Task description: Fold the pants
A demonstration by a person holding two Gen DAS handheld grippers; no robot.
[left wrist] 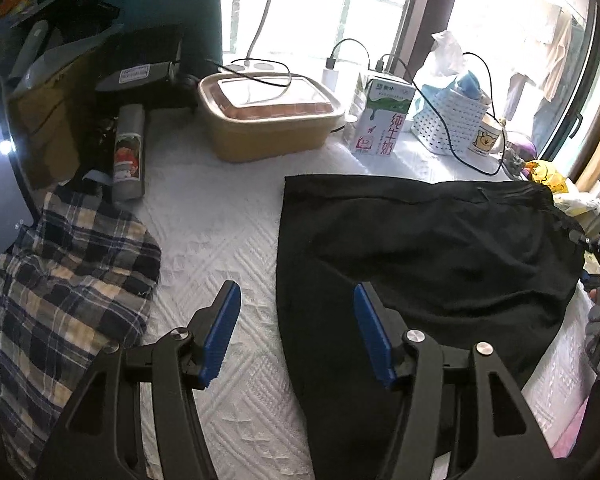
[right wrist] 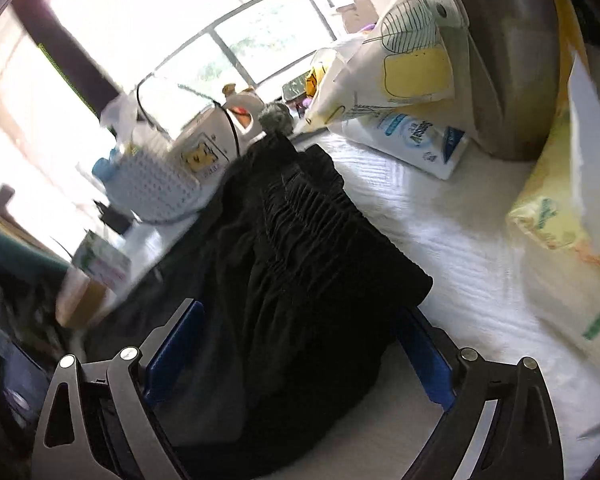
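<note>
We hold our left gripper (left wrist: 296, 332) open over the black fabric pants' (left wrist: 432, 256) left edge; our right gripper (right wrist: 300, 344), jaws apart, straddles their gathered waistband (right wrist: 304, 216).

Light source: all daylight, pouring in through the big blown-out window (left wrist: 320, 12) behind the table; the panes are pure white.
Glare: hits the clear plastic lid of the tan food container (left wrist: 270, 94) and washes out the white quilted tablecloth (left wrist: 220, 232) near it.
Dark spots: the black folded pants (left wrist: 420, 248) swallow nearly all detail, and the left corner by the plaid flannel shirt (left wrist: 68, 280) is dim.
Blur: right wrist view is smeared, especially the white perforated basket (right wrist: 156, 188) and everything left of it.
Sharpness: left wrist view is crisp.
Distortion: heavy fisheye bending, black vignette in the corners.
</note>
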